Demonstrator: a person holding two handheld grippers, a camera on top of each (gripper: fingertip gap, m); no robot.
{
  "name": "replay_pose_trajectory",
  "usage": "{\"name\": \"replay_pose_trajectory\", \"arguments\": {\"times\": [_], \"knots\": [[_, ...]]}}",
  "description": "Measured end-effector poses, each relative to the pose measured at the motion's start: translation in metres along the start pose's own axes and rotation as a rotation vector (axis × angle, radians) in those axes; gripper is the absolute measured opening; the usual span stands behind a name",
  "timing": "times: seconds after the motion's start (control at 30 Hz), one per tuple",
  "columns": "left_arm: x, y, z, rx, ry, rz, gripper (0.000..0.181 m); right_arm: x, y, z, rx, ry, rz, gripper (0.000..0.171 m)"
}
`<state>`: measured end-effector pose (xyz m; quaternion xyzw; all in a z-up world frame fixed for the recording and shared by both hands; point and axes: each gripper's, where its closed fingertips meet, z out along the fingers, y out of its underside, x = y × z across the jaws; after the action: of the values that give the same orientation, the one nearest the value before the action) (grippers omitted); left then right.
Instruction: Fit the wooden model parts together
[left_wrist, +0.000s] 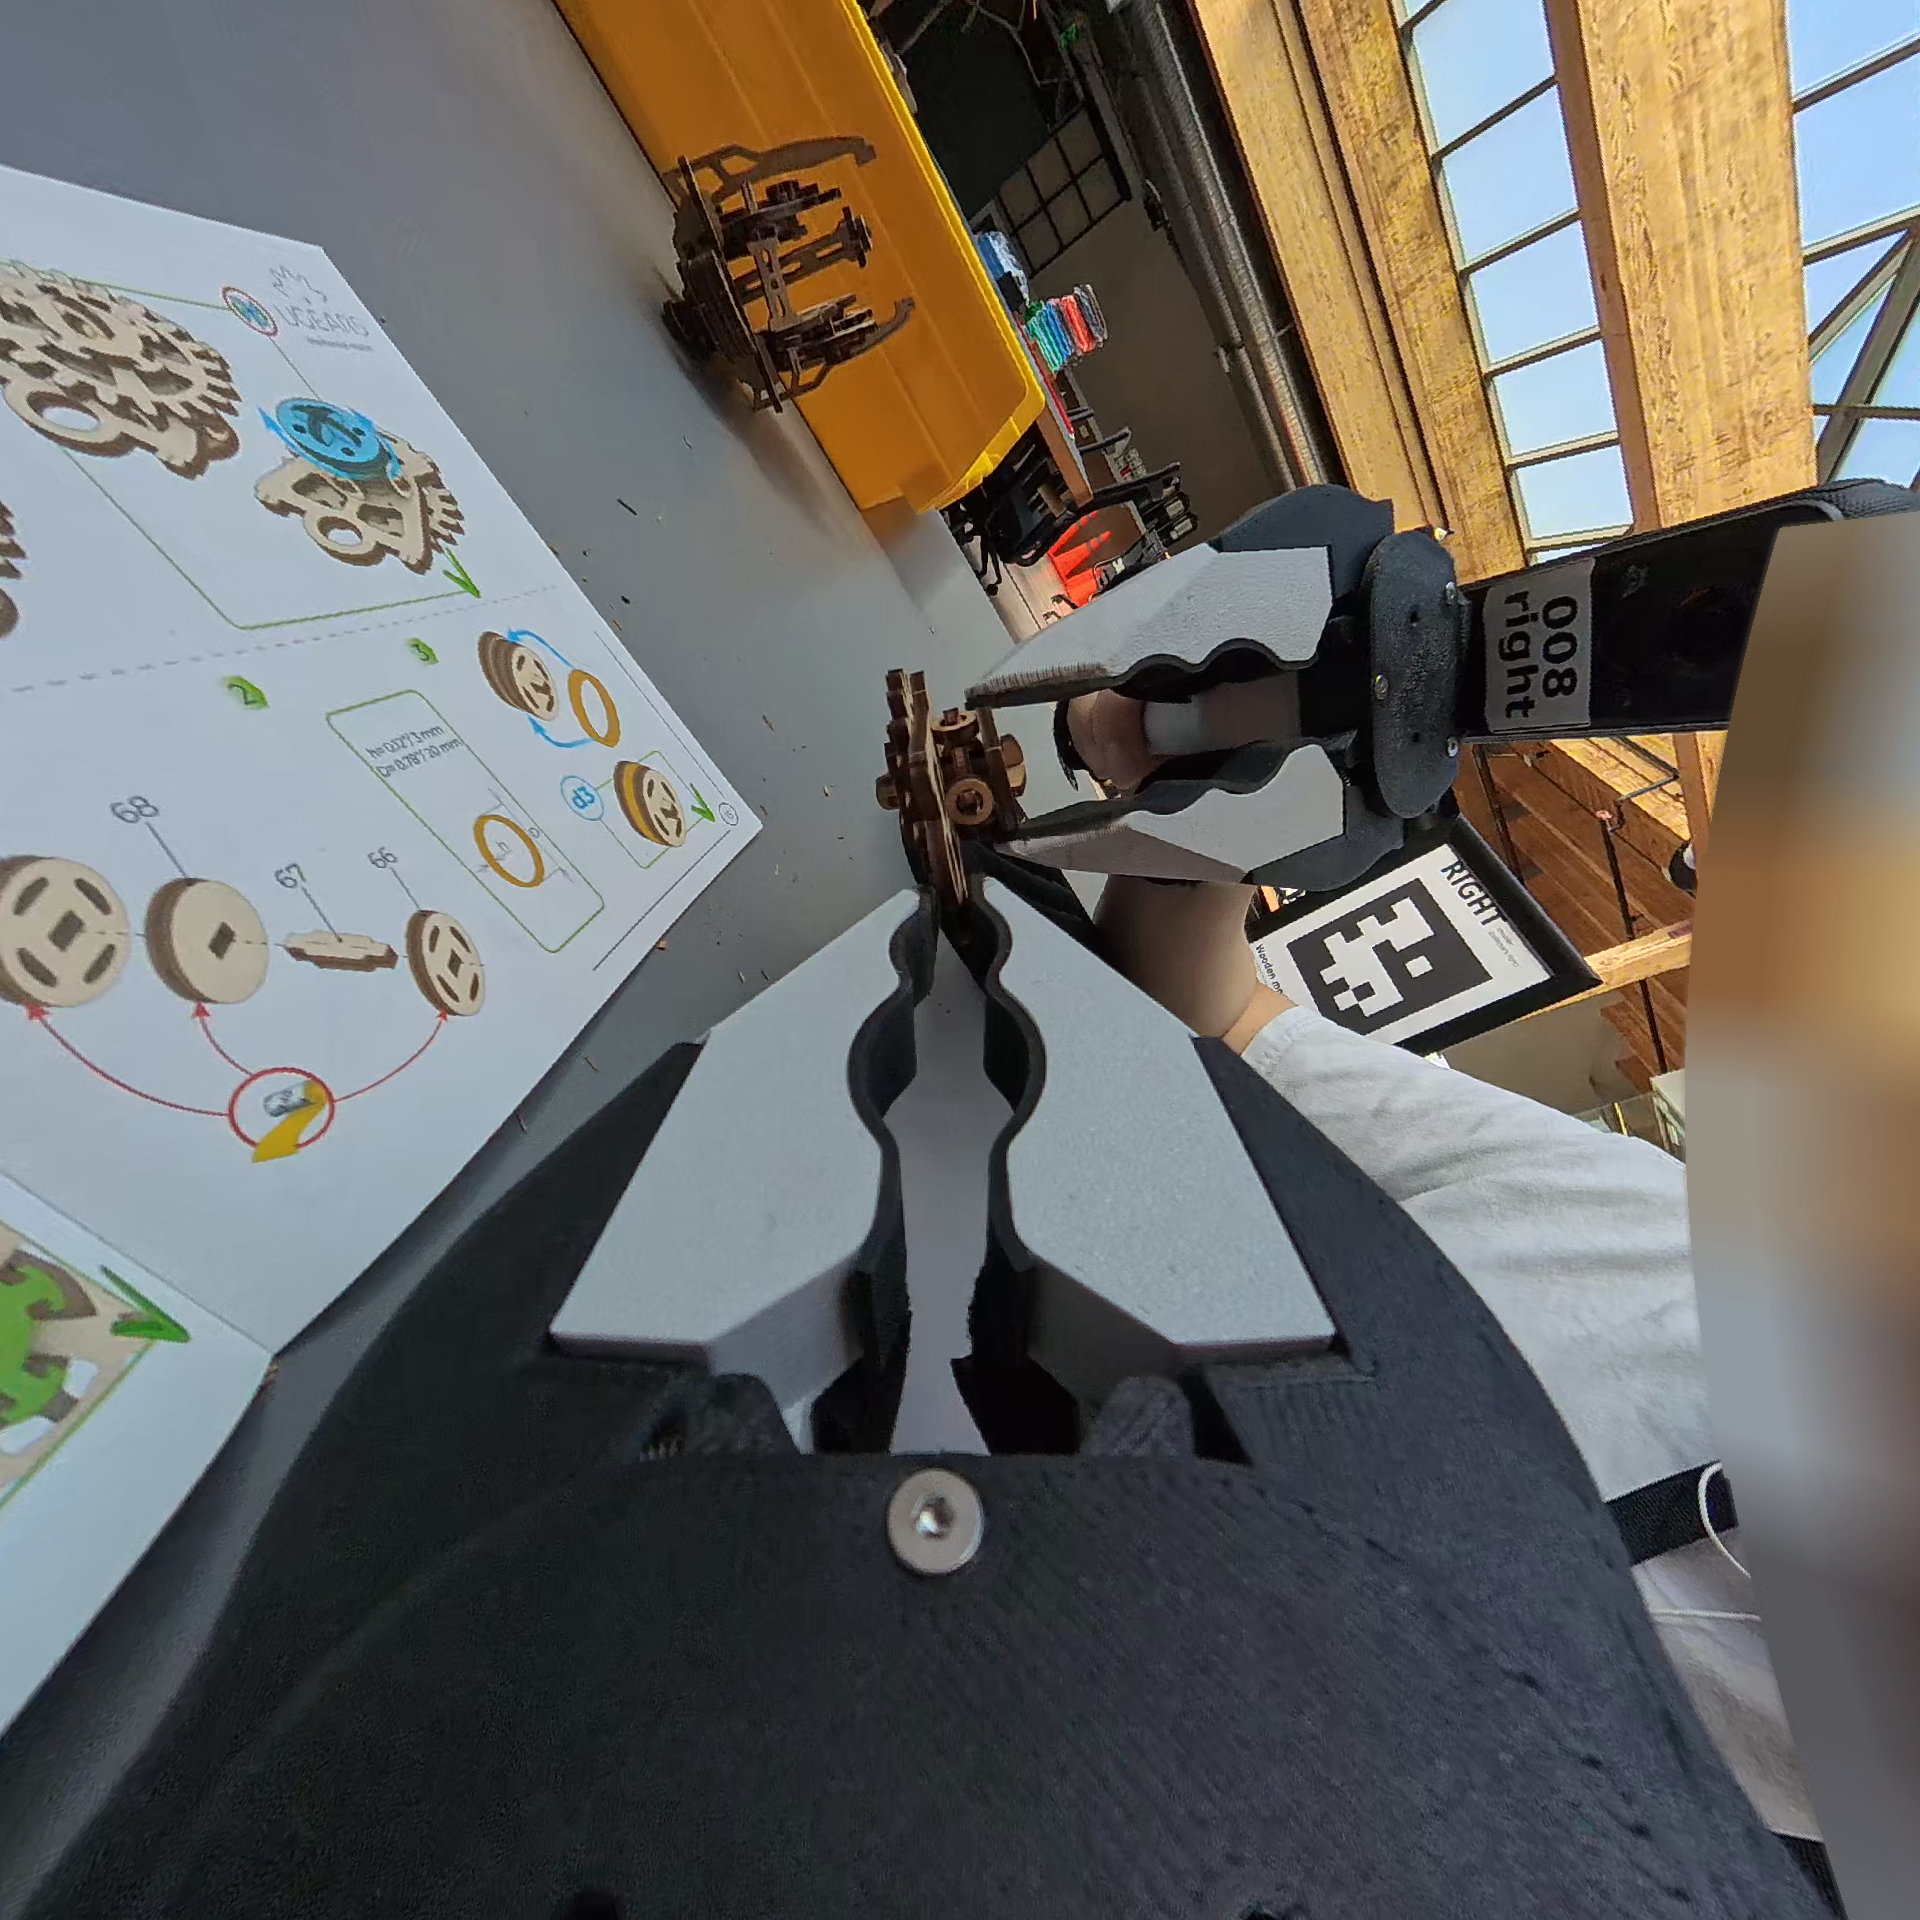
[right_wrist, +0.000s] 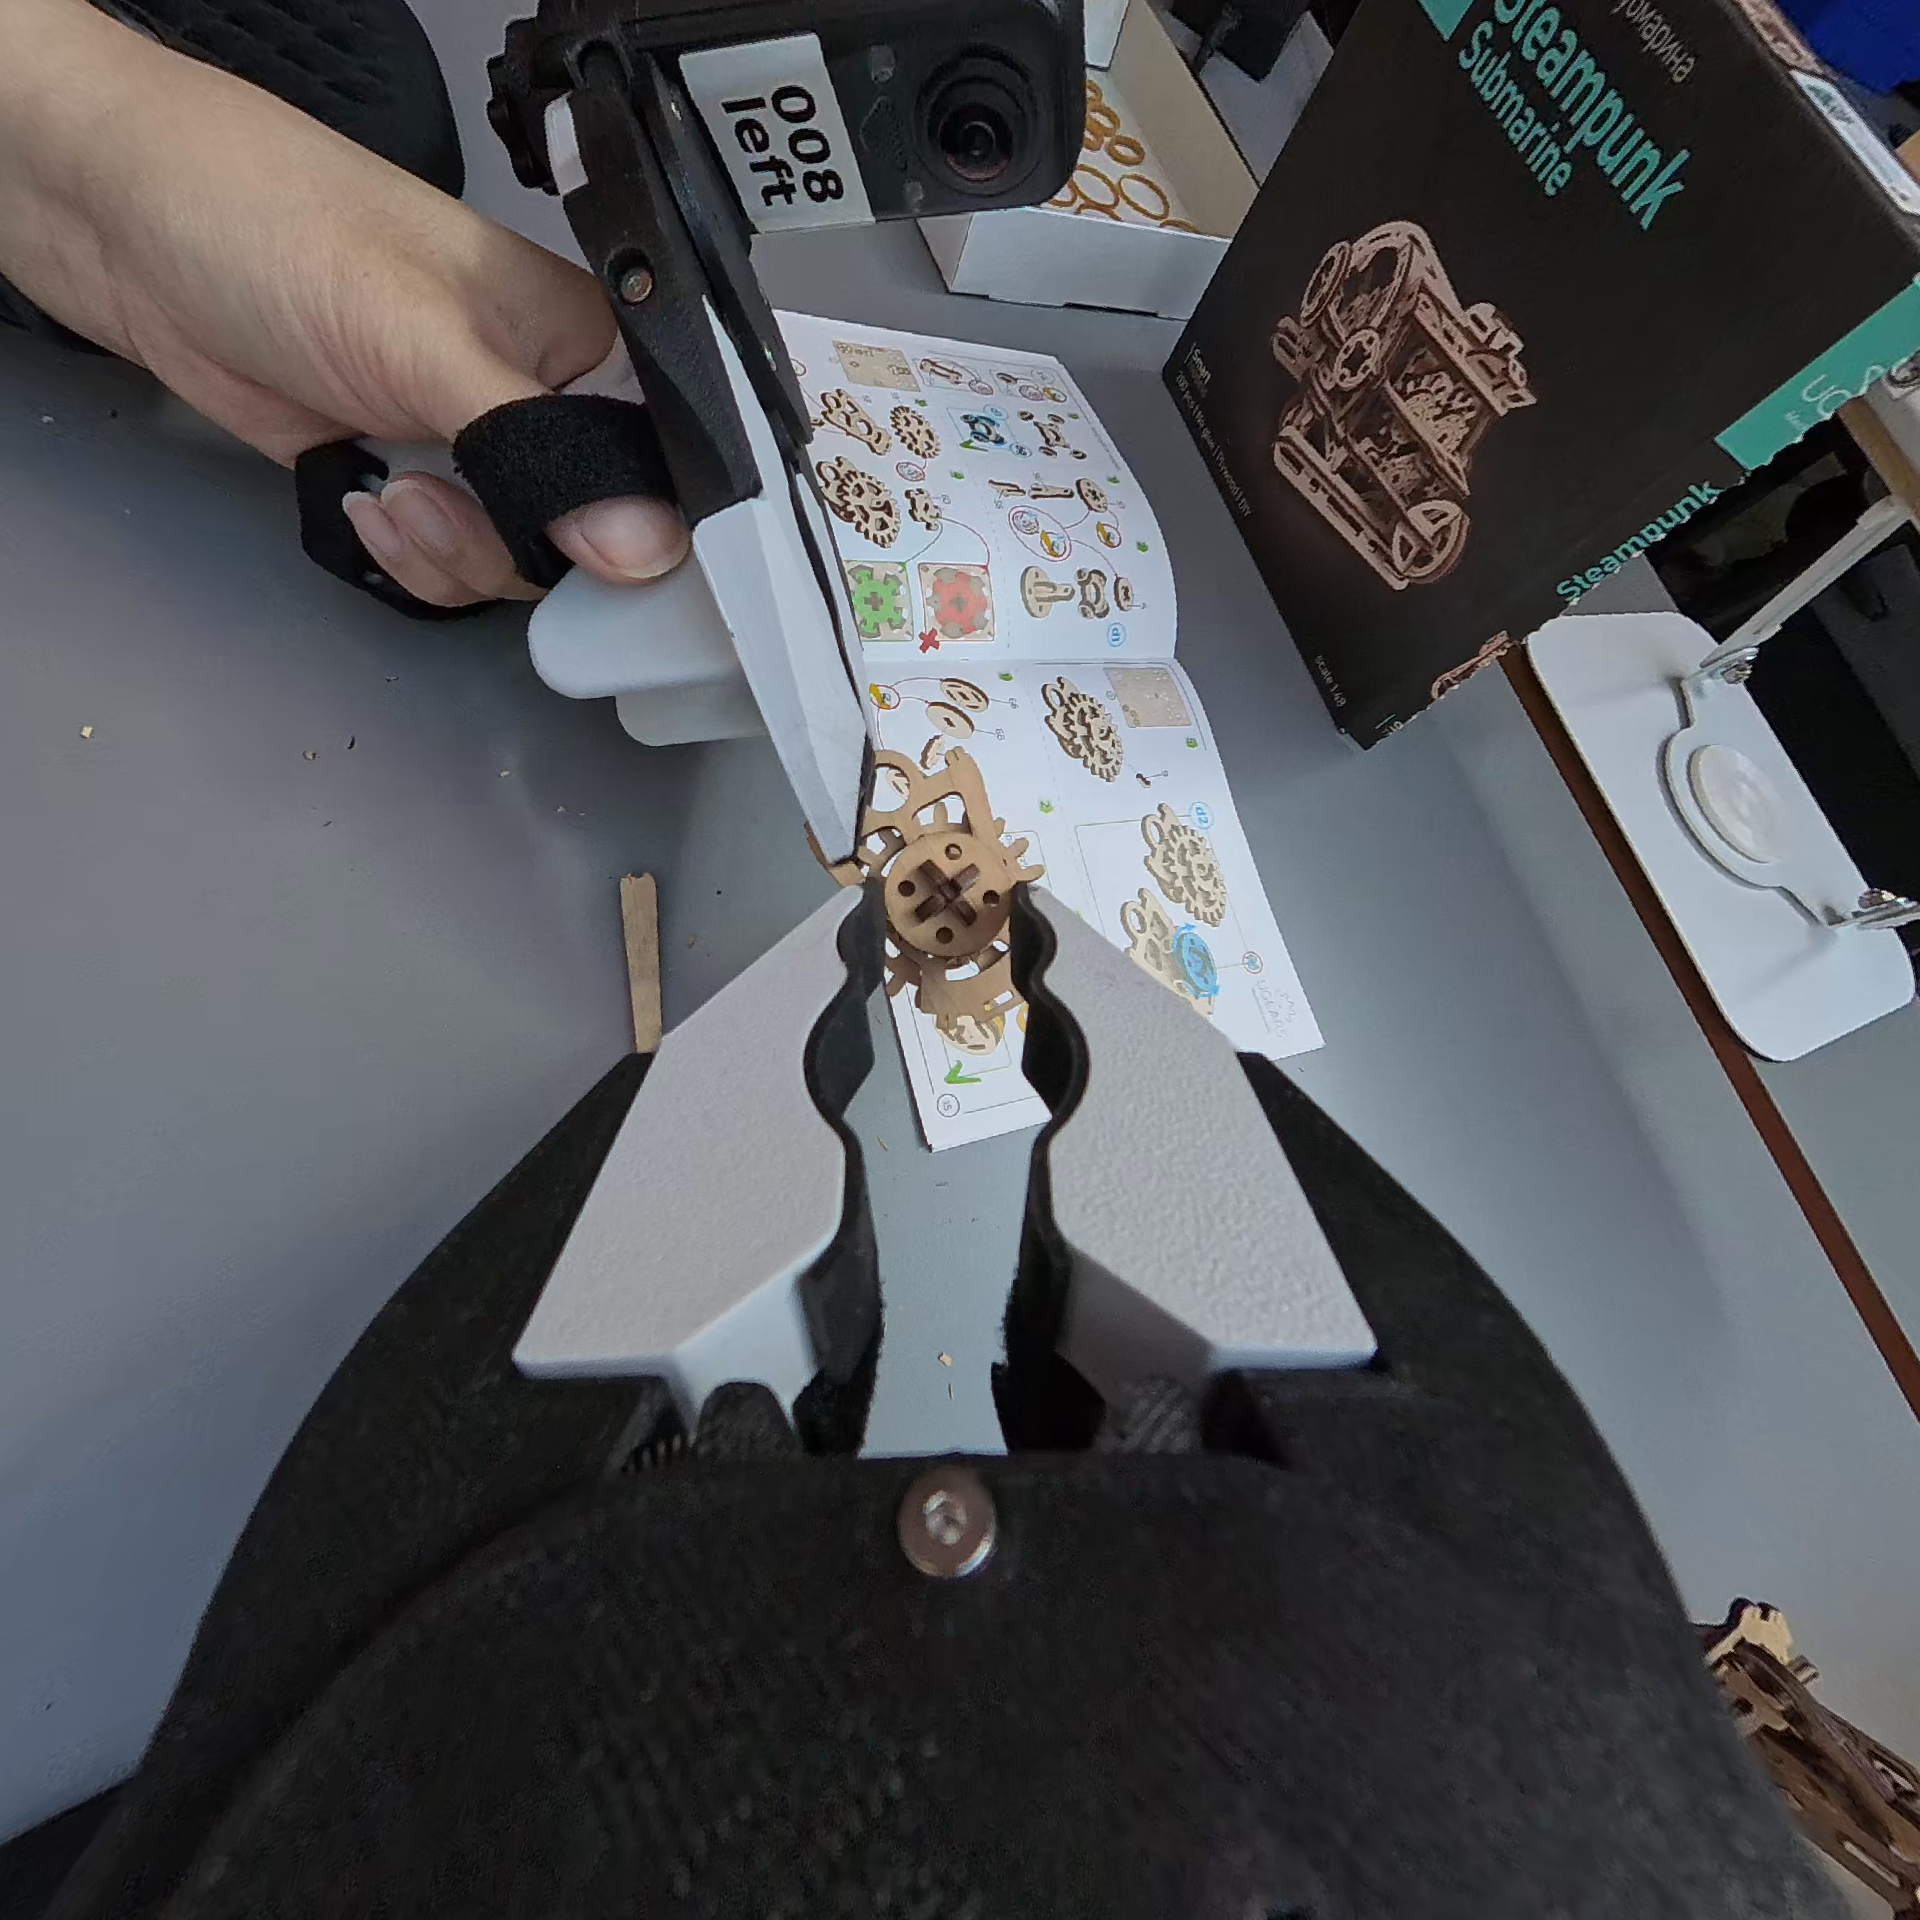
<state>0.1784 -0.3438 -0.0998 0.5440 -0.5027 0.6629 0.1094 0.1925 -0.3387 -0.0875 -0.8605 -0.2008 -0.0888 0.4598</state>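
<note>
Right gripper (right_wrist: 940, 914) fills the near view, its fingers pinching a round wooden hub (right_wrist: 948, 896) at the tips, above the grey counter (right_wrist: 312, 1039). Left gripper (left_wrist: 951, 904) is pressed together on the edge of the wooden gear plate (right_wrist: 935, 805) carrying that hub, over the open instruction sheet (right_wrist: 1039, 540)

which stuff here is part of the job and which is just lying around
In the job:
flat wooden gear plate
round wooden hub
left gripper
right gripper
printed instruction sheet

Lying about:
yellow plastic bin
dark model box
loose wooden stick
</note>
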Motion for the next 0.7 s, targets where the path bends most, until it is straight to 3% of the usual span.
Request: {"name": "replay_pose_trajectory", "arguments": {"times": [0.03, 0.4, 0.7], "knots": [[0.0, 0.0, 0.0, -0.001, 0.001, -0.004, 0.003, 0.0, 0.0, 0.0, 0.002, -0.001, -0.001, 0.023], [0.008, 0.007, 0.002, -0.072, 0.01, 0.028, 0.002, -0.006, -0.002, -0.007, 0.049, -0.081, -0.1, 0.023], [0.007, 0.013, 0.005, -0.107, -0.01, 0.054, 0.001, -0.012, 0.0, -0.01, 0.054, -0.062, -0.307, 0.023]]}}
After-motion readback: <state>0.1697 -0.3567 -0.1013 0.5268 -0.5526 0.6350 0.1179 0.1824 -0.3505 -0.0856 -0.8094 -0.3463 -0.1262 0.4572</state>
